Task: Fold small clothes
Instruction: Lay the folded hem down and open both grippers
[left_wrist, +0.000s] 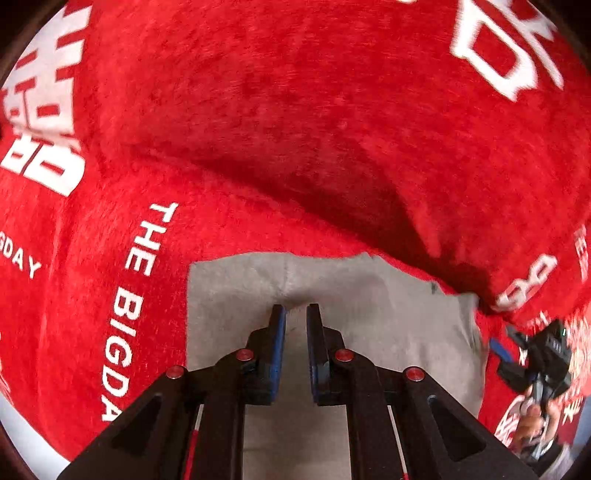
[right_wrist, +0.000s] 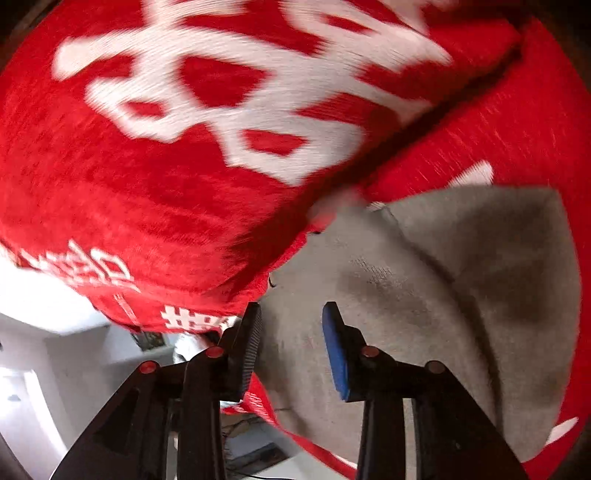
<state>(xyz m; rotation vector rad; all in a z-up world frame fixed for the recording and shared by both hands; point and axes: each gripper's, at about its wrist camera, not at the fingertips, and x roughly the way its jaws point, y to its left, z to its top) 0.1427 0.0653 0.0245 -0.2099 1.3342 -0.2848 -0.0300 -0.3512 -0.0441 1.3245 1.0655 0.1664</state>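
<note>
A small grey garment (left_wrist: 369, 314) lies on a red fleece blanket (left_wrist: 258, 129) with white lettering. In the left wrist view my left gripper (left_wrist: 296, 310) is nearly closed, with the grey fabric pinched and puckered between its fingertips. In the right wrist view the grey garment (right_wrist: 424, 295) shows with a fold ridge running across it. My right gripper (right_wrist: 291, 314) is open, its fingers just above the garment's left edge, holding nothing. The right gripper and the hand on it also show at the far right of the left wrist view (left_wrist: 535, 362).
The red blanket (right_wrist: 147, 184) has raised folds above the garment in both views. At the lower left of the right wrist view the blanket's edge drops off to a white floor or furniture (right_wrist: 55, 332).
</note>
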